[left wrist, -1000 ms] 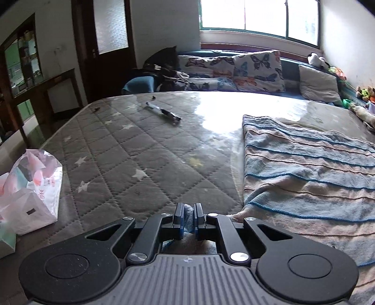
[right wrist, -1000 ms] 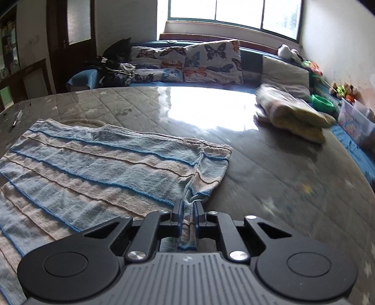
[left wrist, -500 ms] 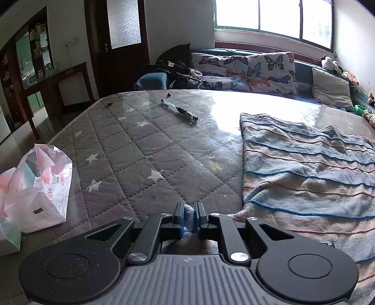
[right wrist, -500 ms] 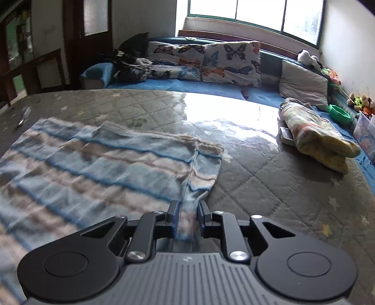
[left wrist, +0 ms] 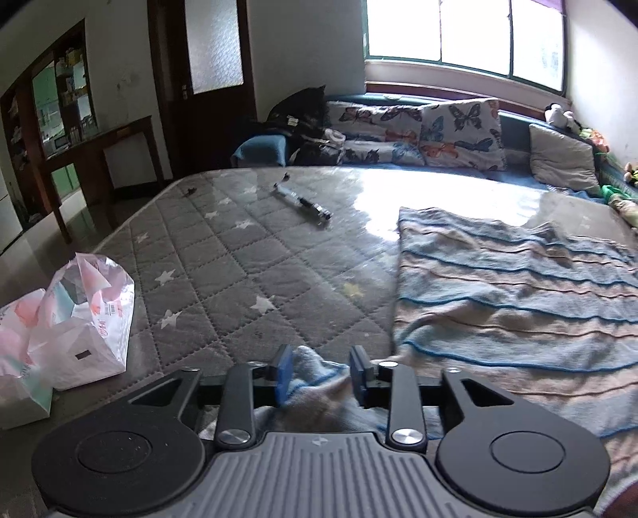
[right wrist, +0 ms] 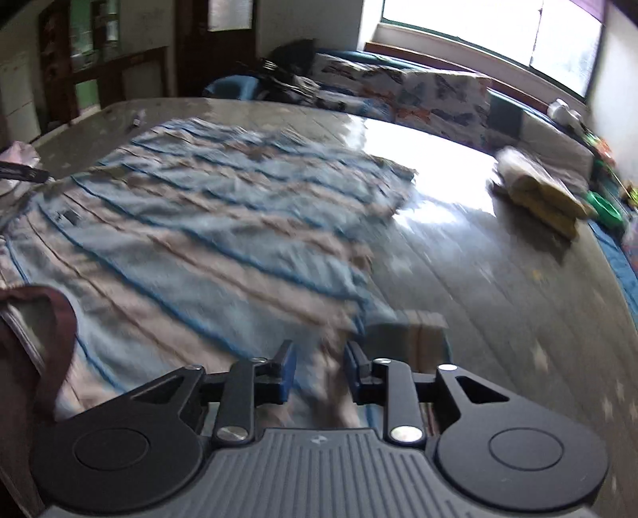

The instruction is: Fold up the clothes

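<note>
Between both grippers' parted fingers (left wrist: 284,372) lies the striped garment (left wrist: 518,303), loose, ungripped.

Window (left wrist: 462,36) glare, blurred right view

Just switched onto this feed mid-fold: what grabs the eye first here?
The blue-and-beige striped towel spread across the grey star-quilted mattress dominates. Both grippers sit open at its near edge: the left gripper with a towel corner loose between its fingers, the right gripper over blurred fabric. A pink-and-white plastic bag sits at the mattress's left edge.
</note>
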### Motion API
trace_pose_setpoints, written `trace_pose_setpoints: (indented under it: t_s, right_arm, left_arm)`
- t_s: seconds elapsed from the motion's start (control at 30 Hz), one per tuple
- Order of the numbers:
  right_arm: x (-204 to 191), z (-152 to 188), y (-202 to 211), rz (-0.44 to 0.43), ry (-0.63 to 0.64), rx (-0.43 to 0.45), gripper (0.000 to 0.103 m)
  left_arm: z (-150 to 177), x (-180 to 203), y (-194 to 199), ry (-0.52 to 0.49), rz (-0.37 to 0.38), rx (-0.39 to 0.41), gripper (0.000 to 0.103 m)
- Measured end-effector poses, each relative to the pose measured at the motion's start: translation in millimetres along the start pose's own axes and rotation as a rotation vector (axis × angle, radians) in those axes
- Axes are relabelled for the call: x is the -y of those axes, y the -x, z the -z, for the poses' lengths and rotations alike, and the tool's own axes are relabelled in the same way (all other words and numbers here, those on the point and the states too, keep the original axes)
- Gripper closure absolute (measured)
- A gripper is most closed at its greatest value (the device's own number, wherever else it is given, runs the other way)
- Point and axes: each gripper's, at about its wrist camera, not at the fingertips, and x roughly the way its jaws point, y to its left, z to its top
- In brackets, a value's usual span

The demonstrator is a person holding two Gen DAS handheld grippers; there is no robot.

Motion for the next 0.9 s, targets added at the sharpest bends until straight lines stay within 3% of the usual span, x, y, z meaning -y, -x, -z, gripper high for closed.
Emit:
trace_pose_setpoints:
  t_s: [0.4, 0.6, 0.9]
  right_arm:
    - [21, 18, 7, 0.028, -0.127, 0.051, 0.073]
    - [43, 33, 6, 0.082, -0.218, 0.047, 0.074]
    - [61, 69, 48, 0.163, -0.272, 0.041, 0.074]
  left_arm:
    - [14, 58, 36, -0.082, 0.176, 0.018, 0.058]
    - [28, 68, 25, -0.124, 0.172, -0.026, 0.058]
    - [38, 68, 19, -0.127, 0.172, -0.057, 0.056]
